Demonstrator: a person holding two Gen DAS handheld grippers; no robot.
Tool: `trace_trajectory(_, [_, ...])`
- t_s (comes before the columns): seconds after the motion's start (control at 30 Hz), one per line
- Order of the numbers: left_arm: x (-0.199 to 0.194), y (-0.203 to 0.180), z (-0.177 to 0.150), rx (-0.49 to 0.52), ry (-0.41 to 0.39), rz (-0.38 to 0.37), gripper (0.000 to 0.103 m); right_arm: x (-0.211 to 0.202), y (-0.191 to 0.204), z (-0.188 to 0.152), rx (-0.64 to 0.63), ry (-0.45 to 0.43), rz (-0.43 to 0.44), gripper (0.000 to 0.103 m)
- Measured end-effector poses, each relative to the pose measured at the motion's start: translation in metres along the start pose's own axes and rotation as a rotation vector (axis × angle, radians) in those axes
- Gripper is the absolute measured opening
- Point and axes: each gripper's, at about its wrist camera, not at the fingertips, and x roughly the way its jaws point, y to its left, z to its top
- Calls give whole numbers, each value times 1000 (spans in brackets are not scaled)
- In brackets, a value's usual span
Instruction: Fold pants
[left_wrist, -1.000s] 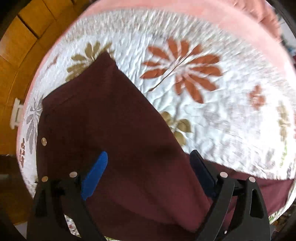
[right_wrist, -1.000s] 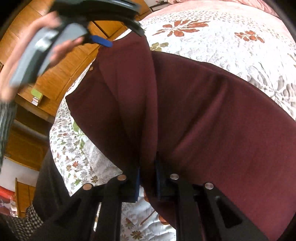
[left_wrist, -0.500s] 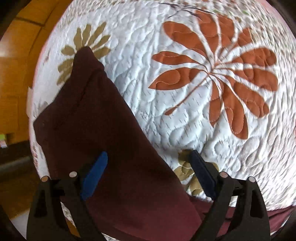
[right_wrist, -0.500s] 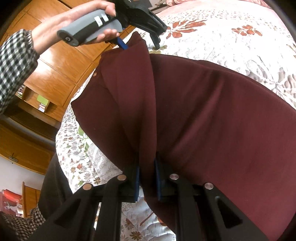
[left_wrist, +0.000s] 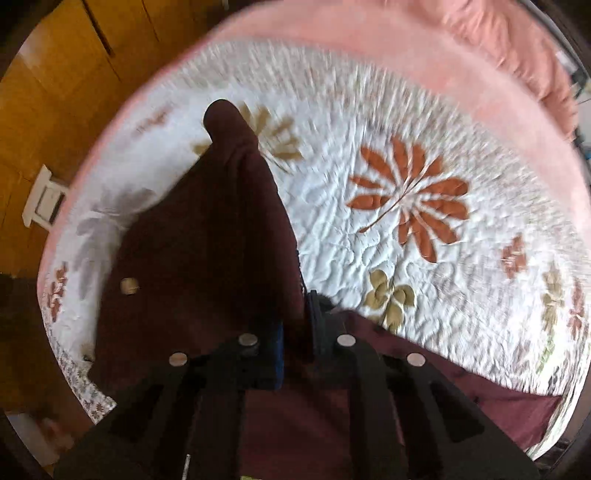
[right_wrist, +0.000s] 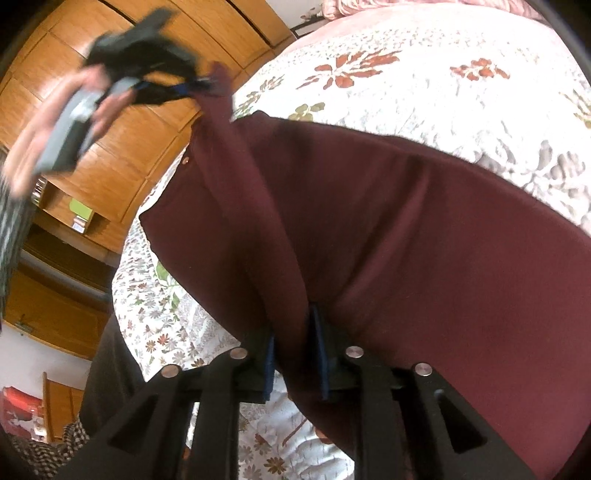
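Quilted bed (left_wrist: 406, 122) under maroon pants (right_wrist: 406, 240), left tool (left_wrist: 295, 343) and right tool (right_wrist: 295, 354) each clamped on an edge

Maroon pants (right_wrist: 406, 240), white floral quilt (left_wrist: 406, 295) w/ pink border

A white quilted bedspread (left_wrist: 369, 258) printed with rust-orange and olive flowers covers the bed, with a pink blanket (left_wrist: 424, 62) lying along its far edge. Wooden wardrobe panels (right_wrist: 122, 147) stand beside the bed, and a small green box (right_wrist: 80, 210) sits on their shelf.
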Motion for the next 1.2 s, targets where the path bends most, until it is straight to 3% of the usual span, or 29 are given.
trace_trajectory(0.07, [-29,20,-26,-20,-85,-35,9,-6,3,1,-5,-16,-4,19])
trace_trajectory(0.17, [-56,59,-66,-88,-153,-79,10,-9,8,2,-20,-21,-15,21])
trace_trajectory(0.27, [-45,94,-102,-154,-149,-101,10,-5,15,0,-46,-7,-47,24])
trace_trajectory(0.4, [-12,122,-142,-212,-79,-104,13,5,26,-5,-84,26,-110,26])
trace_trajectory(0.5, [25,139,-161,-257,8,-131,17,6,30,-8,-75,35,-114,43])
trace_trajectory(0.57, [32,144,-168,-280,-12,-157,18,-1,32,-10,-52,28,-90,70])
trace_trajectory(0.6, [32,144,-169,-273,-24,-157,19,-5,33,-11,-47,20,-86,72])
trace_trajectory(0.63, [27,143,-169,-267,-35,-156,25,-10,33,-13,-42,9,-78,72])
trace_trajectory(0.67, [20,145,-173,-266,-33,-149,53,-18,33,-15,-28,-3,-59,72])
trace_trajectory(0.7, [13,145,-173,-264,-14,-133,68,-26,30,-17,4,-19,-37,72])
trace_trajectory(0.73, [6,144,-175,-262,-14,-135,76,-36,25,-20,50,-39,-7,72])
trace_trajectory(0.87, [-23,133,-187,-273,-32,-273,76,-67,4,-37,223,-109,107,72])
trace_trajectory(1.0, [1,99,-197,-398,141,-571,63,-86,-11,-57,320,-156,117,72])
trace_trajectory(1.03, [8,91,-199,-405,178,-605,55,-91,-13,-63,329,-158,92,72])
trace_trajectory(1.07, [17,79,-201,-407,212,-613,50,-93,-13,-65,332,-159,79,72])
trace_trajectory(1.2, [48,57,-200,-431,285,-586,45,-104,-16,-79,361,-176,69,72])
